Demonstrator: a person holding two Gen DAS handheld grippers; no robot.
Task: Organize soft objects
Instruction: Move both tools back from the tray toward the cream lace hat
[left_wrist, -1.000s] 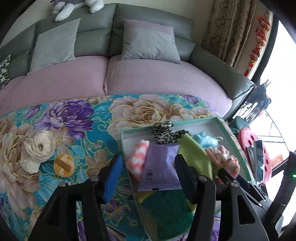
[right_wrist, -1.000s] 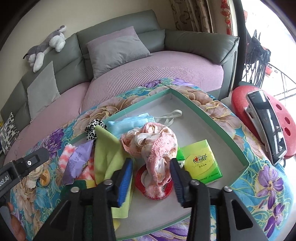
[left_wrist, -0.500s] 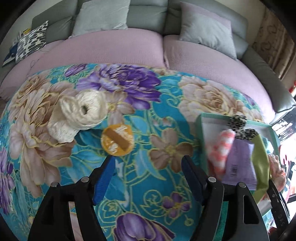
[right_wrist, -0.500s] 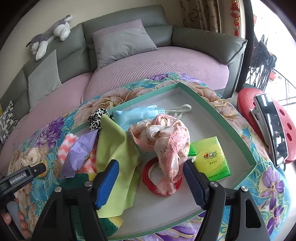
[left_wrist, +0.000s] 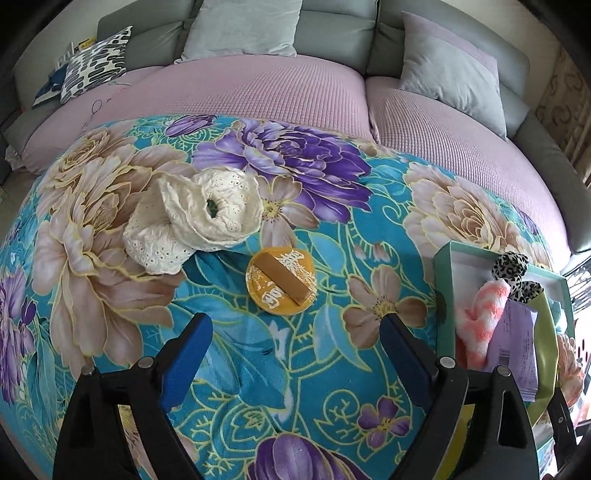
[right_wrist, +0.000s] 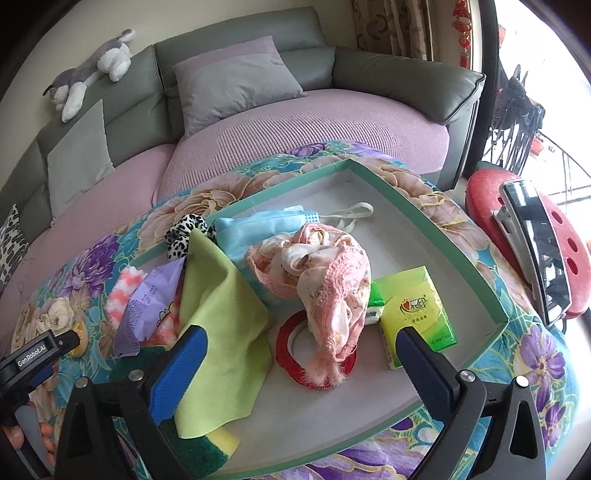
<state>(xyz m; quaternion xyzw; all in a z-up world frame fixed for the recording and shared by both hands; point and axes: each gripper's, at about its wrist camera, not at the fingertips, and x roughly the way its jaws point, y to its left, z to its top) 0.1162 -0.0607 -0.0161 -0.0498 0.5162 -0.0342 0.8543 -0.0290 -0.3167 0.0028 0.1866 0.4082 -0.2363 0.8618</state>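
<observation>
Right claw (right_wrist: 301, 356) spread wide, pink lace garment (right_wrist: 325, 280) perhaps touching red ring (right_wrist: 284, 350)

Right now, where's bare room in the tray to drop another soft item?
The tray's far corner is bare beyond the white strap, as is the near floor between the red ring and the right claw. Crowded: its left half, under the green cloth and pink lace bundle.

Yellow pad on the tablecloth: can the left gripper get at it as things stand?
Probably yes. The left gripper is open and empty, the yellow pad lies flat just ahead between its fingers, and nothing sits between them; the lace roll is off to the side.
</observation>
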